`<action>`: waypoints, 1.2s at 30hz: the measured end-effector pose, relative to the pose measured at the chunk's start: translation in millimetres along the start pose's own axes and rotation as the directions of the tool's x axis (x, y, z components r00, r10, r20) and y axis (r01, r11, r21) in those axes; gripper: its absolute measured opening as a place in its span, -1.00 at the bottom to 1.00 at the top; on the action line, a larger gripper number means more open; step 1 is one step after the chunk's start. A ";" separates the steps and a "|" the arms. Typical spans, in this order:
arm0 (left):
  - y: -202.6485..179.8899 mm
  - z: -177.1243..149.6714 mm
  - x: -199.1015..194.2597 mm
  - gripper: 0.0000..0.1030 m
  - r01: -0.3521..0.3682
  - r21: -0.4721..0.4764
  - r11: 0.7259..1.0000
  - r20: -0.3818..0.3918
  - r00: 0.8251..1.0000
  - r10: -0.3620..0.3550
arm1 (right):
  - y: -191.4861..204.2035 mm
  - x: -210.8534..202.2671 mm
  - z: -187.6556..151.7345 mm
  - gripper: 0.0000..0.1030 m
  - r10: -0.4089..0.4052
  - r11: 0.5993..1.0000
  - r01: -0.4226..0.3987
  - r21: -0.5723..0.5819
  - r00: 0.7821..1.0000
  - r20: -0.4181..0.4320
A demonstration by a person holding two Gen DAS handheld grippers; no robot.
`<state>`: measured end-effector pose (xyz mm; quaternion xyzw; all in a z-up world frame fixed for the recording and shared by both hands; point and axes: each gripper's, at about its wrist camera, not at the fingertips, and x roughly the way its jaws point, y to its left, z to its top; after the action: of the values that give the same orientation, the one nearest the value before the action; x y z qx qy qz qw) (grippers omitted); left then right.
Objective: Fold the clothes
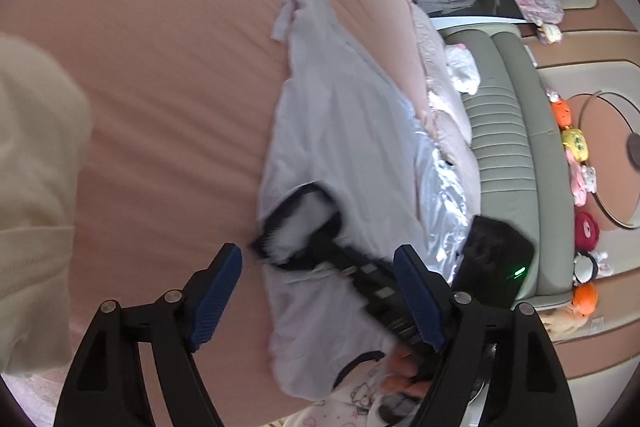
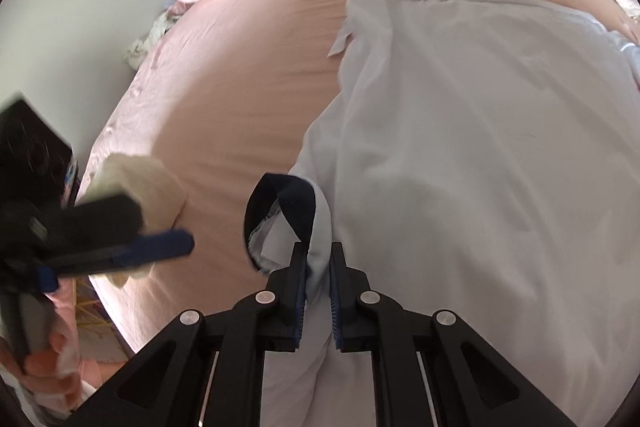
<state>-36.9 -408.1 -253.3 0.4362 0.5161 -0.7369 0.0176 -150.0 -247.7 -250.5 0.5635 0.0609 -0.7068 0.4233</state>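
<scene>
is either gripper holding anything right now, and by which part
The right gripper pinches the white garment at its dark-trimmed sleeve cuff. The left gripper is open and holds nothing.

Both grippers are built of matte black linkage arms with triangular cut-outs, joined by round silver pivot screws. On the left gripper (image 1: 318,297) the fingers (image 1: 216,301) are faced with dark blue textured pads; on the right gripper (image 2: 318,293) ribbed blue pads are seen edge-on. A green light is shown on a black housing (image 1: 500,263). A cream sleeve (image 1: 36,195) is worn.
</scene>
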 end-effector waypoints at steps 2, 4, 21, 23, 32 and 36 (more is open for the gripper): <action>7.0 -1.8 6.0 0.51 -0.012 -0.012 1.000 -0.016 1.000 0.012 | -7.9 -0.7 2.5 -0.83 -0.014 1.000 0.014 0.025 1.000 -0.004; 11.1 -3.5 13.2 0.51 -0.020 -0.025 0.999 -0.030 0.999 0.019 | -15.8 -1.4 5.1 -0.83 -0.028 0.998 0.029 0.050 1.000 -0.009; -12.6 0.5 47.1 -0.49 -0.139 -0.025 0.990 -0.073 0.988 0.137 | -38.4 1.2 8.7 -0.83 0.086 0.988 -0.072 0.137 0.991 -0.099; -17.8 -0.6 46.6 -0.46 -0.139 -0.011 0.990 -0.080 0.987 0.138 | -39.4 1.8 7.9 -0.83 0.091 0.988 -0.076 0.138 0.991 -0.101; -23.3 1.7 39.2 0.11 -0.075 -0.027 0.997 -0.060 0.996 0.073 | -46.0 2.7 4.1 -0.83 0.123 0.980 -0.102 0.173 0.986 -0.111; -24.5 3.9 47.6 0.09 -0.105 -0.011 0.994 -0.068 0.992 0.104 | -45.7 2.7 3.0 -0.83 0.130 0.977 -0.109 0.183 0.986 -0.108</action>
<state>-80.4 -379.5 -266.1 0.4871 0.4984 -0.7160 0.0419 -182.8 -221.9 -269.6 0.6426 -0.0105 -0.6477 0.4091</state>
